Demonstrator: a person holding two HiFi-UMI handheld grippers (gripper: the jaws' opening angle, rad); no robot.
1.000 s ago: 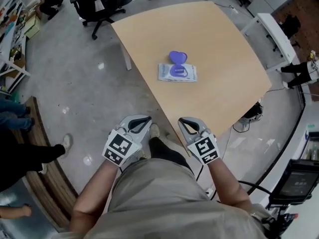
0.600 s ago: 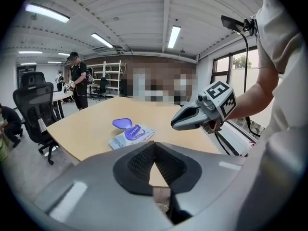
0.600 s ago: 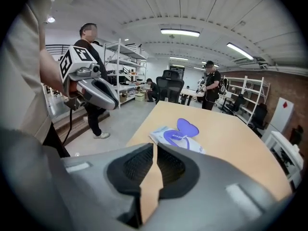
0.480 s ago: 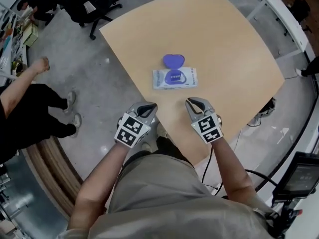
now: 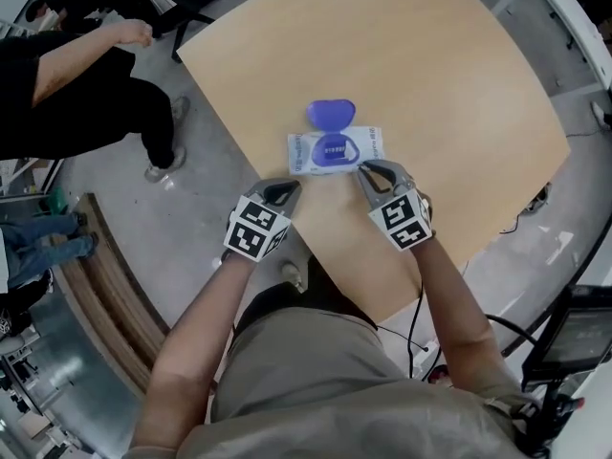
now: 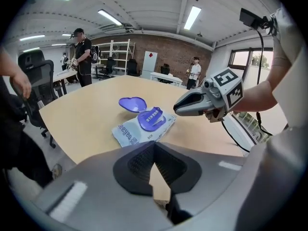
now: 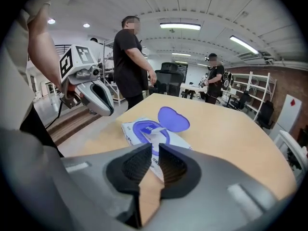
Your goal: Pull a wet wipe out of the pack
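Head view: pale blue soft wet wipe pack [image 5: 335, 151], purple plastic flip lid [image 5: 331, 113] open, flat on light wooden table [image 5: 440, 84] near its edge. Right gripper [image 5: 366, 168] just beside pack, jaws cracked a sliver, empty. Left gripper [image 5: 284, 188] at table edge, jaws pressed together, empty.

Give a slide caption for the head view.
Left gripper and right gripper held near an open wet wipe pack on a table.

Tan table [image 5: 430, 84], open wipe pack [image 5: 335, 149] on top
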